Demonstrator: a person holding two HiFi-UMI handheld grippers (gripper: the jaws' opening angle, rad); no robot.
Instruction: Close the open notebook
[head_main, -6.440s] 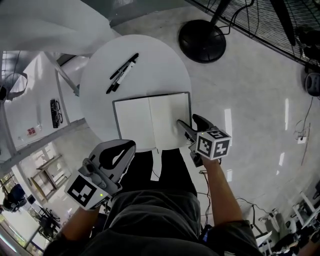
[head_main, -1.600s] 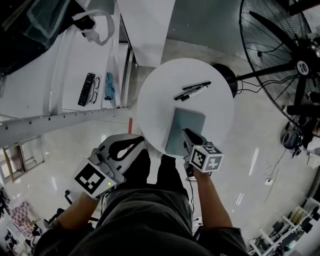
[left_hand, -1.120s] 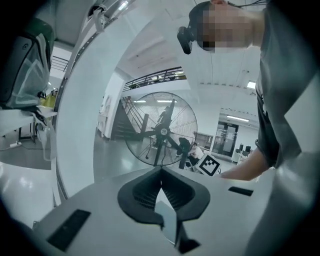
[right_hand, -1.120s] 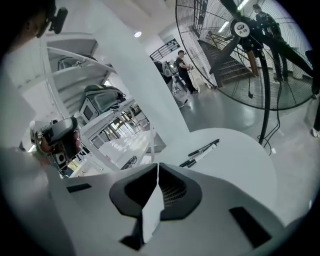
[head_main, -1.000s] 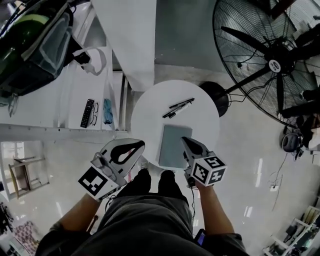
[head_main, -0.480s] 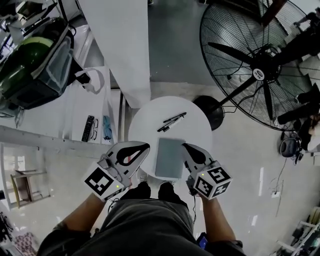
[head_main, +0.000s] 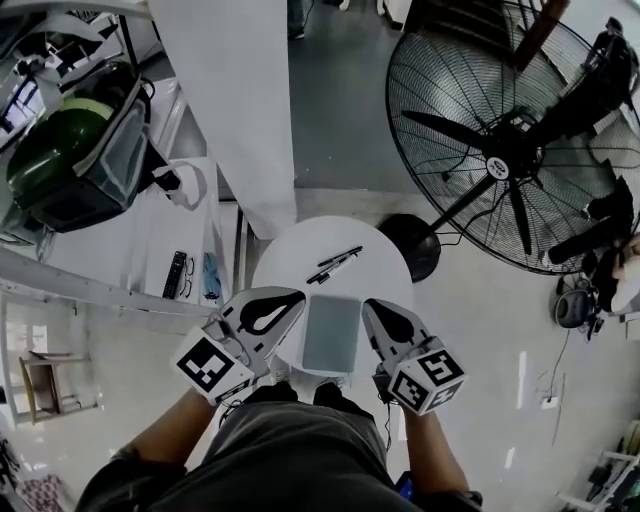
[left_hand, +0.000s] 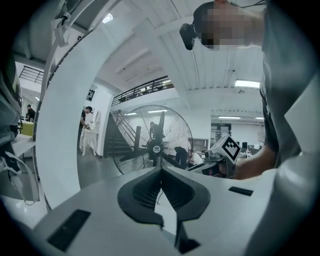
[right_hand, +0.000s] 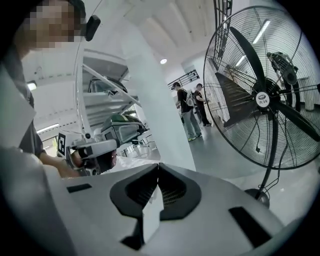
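Left hand-held gripper (head_main: 297, 295): jaws together and empty; in the left gripper view its ribbed pads (left_hand: 145, 192) meet at the tip.
Right hand-held gripper (head_main: 368, 304): also closed on nothing, its pads (right_hand: 175, 192) touching along their front edge.
Notebook (head_main: 331, 333): closed, grey cover up, lying flat between the two hand-held grippers and touching neither. It seems to lie lower than both, though the steep angle makes height hard to judge.
Counter (head_main: 288, 262): round and white, carrying the notebook at its near edge.
Pens (head_main: 334, 265): two, side by side, just beyond the notebook and ahead of both jaw tips.
Fan (head_main: 500, 150): large, on a dark floor base, beyond the counter, ahead and right of the right hand-held gripper.
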